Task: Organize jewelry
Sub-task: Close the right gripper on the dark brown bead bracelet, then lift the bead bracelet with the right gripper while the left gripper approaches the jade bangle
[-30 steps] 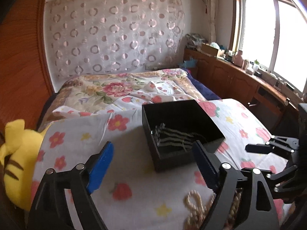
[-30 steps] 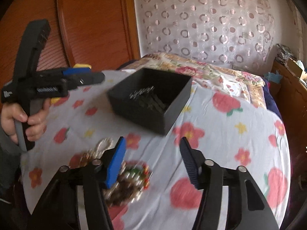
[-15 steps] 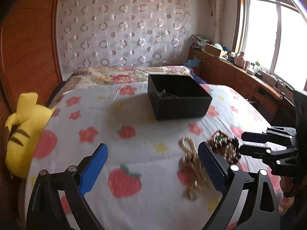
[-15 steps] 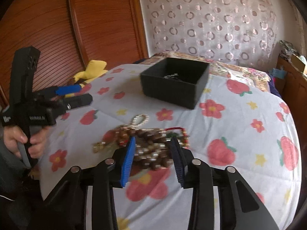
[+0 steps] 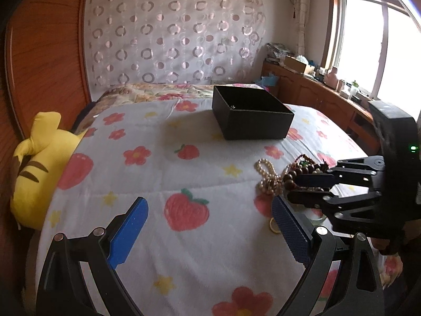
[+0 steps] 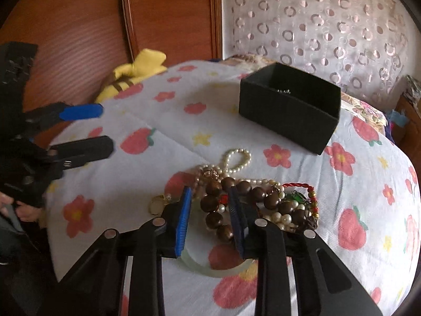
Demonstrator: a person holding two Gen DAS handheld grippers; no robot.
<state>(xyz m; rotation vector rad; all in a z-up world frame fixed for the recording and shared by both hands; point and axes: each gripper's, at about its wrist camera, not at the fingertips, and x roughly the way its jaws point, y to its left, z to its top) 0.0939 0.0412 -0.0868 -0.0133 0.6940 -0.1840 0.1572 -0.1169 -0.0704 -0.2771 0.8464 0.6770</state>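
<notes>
The right gripper (image 6: 210, 210) is closing astride the brown wooden bead bracelet (image 6: 236, 200) in the tangled pile, pads not yet pressing. The pearl necklace (image 6: 236, 158) may drag along. That necklace's loop points far, toward the black box (image 6: 286, 113). The left gripper (image 5: 210, 226) hovers wide, empty.

The quilt (image 6: 263, 137) on the bed is soft matt cloth, lightly ribbed, printed with strawberries and flowers. The black box (image 6: 286, 113) at upper right looks matt, like card. At centre, the brown beads (image 6: 215, 220) are glossy, like polished wood; the pearls (image 6: 236, 158) have a satin sheen. The right tool (image 6: 209, 217) is matt black plastic with blue textured pads. The headboard (image 6: 79, 39) at upper left is varnished ribbed wood.
</notes>
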